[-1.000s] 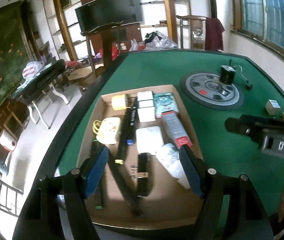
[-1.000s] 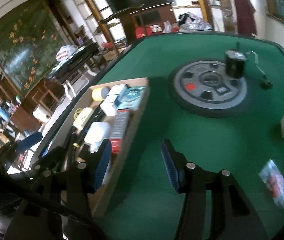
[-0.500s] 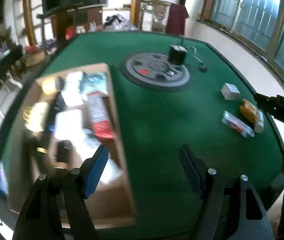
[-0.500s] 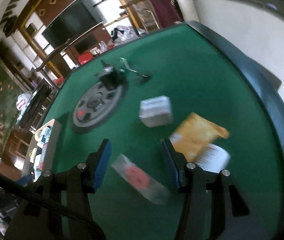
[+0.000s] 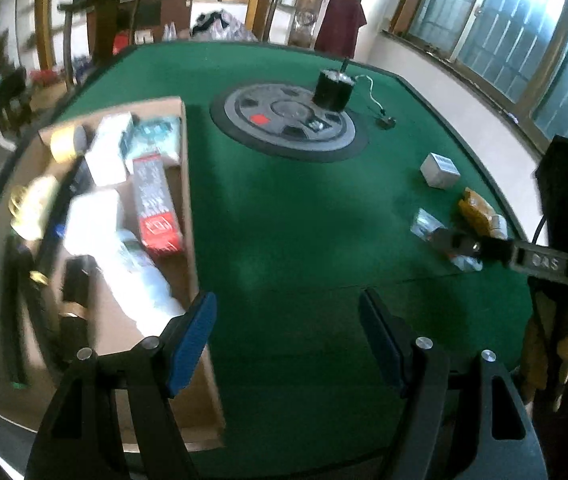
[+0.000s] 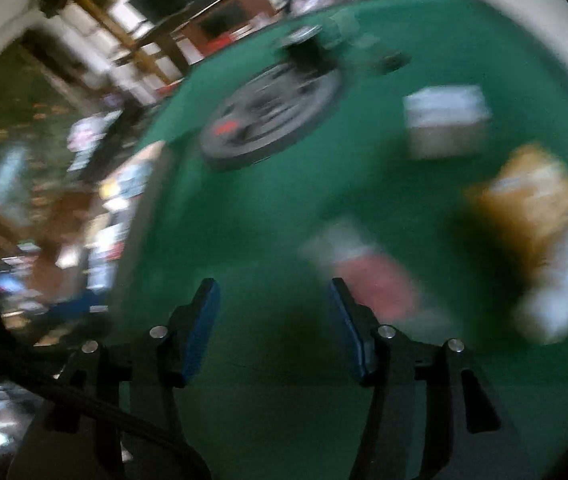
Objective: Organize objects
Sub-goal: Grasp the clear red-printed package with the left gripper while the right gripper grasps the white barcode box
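i take the round grey disc (image 5: 288, 118) as landmark. left of it: cardboard box (image 5: 186, 216), filled with cartons and a red pack (image 5: 156, 204). left gripper (image 5: 286, 332) hangs below the disc over bare green felt (image 5: 284, 220), jaws apart, empty. right of the disc: white box (image 5: 439, 170), yellow pouch (image 5: 476, 210), clear packet (image 5: 426, 222). right gripper (image 6: 274, 320), spread, nothing between its pads, jaws just opening; packet lies just beside it. a second ago both views faced the box.
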